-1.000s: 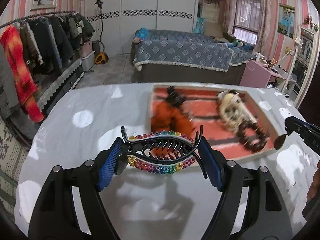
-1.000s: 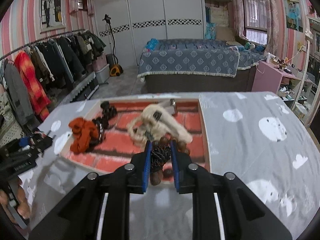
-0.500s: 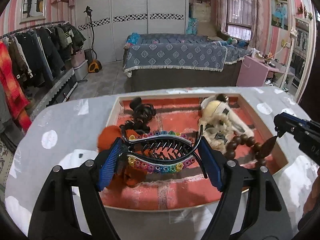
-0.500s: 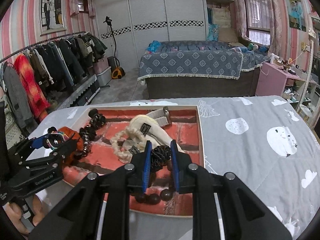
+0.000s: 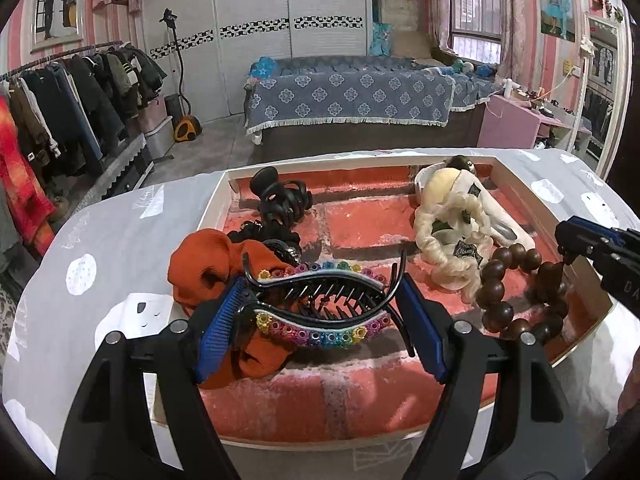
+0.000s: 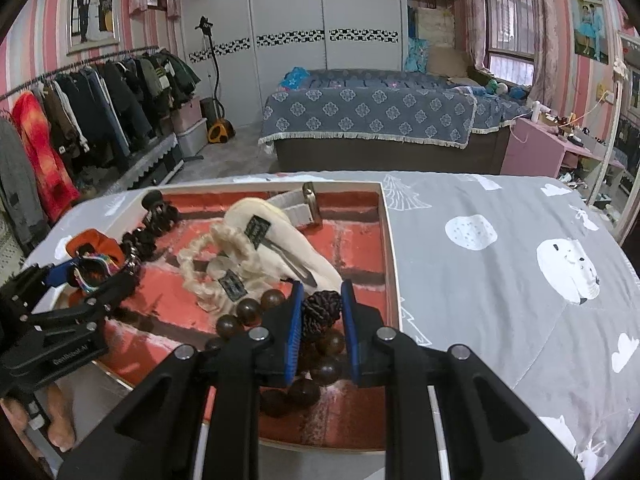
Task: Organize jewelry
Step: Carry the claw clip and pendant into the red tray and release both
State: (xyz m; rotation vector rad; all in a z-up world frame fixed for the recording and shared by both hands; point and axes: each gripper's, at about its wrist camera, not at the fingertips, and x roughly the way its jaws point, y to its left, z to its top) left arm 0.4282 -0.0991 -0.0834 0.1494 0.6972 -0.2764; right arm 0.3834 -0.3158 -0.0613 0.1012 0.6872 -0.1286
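Tray (image 5: 222,196) rim walling brick-print floor, left gripper (image 5: 320,316) clamping toothed rainbow-studded hair claw (image 5: 320,304), right gripper (image 6: 320,312) pinching wooden bead bracelet (image 6: 320,344) by its knot.

Tray mostly crowded, bare strip at near edge.
Tray (image 5: 224,196) left side blocked by orange scrunchie (image 5: 200,268) and black claw clip (image 5: 280,200); cream hair pieces (image 5: 452,236) and wooden beads (image 5: 496,288) fill the right. Open floor between the 2 clusters; grey tablecloth (image 6: 500,280) right of tray is free.
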